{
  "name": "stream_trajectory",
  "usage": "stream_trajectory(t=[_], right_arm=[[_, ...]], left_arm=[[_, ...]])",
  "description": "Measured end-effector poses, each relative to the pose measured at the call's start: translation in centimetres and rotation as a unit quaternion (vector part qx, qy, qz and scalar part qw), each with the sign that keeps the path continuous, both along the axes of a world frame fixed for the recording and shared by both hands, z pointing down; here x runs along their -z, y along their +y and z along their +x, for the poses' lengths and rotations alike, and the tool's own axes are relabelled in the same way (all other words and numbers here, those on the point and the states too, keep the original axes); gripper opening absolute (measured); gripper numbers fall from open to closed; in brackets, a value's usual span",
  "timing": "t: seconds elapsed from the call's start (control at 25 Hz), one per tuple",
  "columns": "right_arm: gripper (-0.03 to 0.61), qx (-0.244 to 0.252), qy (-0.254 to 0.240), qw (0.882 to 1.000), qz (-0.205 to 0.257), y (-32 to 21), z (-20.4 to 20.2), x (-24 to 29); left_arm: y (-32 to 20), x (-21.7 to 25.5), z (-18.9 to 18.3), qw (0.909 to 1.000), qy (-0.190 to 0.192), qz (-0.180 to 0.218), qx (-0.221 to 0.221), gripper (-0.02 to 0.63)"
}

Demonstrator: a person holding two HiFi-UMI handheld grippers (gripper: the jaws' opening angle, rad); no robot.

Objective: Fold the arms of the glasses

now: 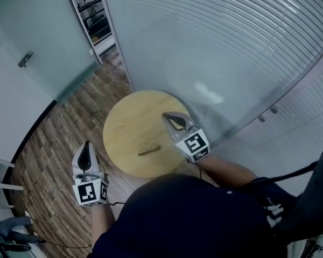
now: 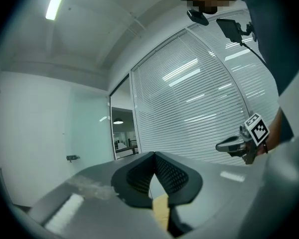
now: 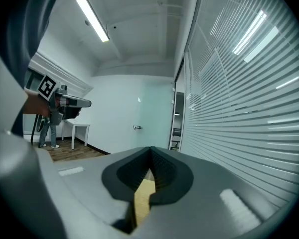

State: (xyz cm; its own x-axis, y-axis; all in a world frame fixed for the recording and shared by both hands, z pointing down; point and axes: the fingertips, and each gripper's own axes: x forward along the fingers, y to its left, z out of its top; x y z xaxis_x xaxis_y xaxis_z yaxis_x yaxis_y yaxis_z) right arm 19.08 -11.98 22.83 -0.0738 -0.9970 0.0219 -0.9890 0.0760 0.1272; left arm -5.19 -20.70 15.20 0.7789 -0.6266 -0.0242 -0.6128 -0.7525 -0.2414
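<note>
On the round pale-wood table (image 1: 124, 128), from the head view, small dark-framed glasses (image 1: 149, 151) lie toward your edge; a stray nudge could slide them off. Left gripper view: the grey left gripper (image 2: 153, 156) is closed on nothing. Right gripper view: the grey right gripper (image 3: 149, 151) likewise, with the curved slatted glass wall (image 3: 249, 98) crowding it

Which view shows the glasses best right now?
The head view: the glasses lie small but unobstructed on the round wooden table. Neither gripper view shows them, only a sliver of wood between the jaws.
</note>
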Motion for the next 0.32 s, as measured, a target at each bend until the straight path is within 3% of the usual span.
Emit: stream_trajectory(t=[0.32], right_arm=[[0.009,-0.030,0.008,1.000,-0.003,1.3,1.4,-0.8]], left_arm=[[0.0,-2.1,-0.5,0.9995,-0.021,-0.025,-0.005,0.003]])
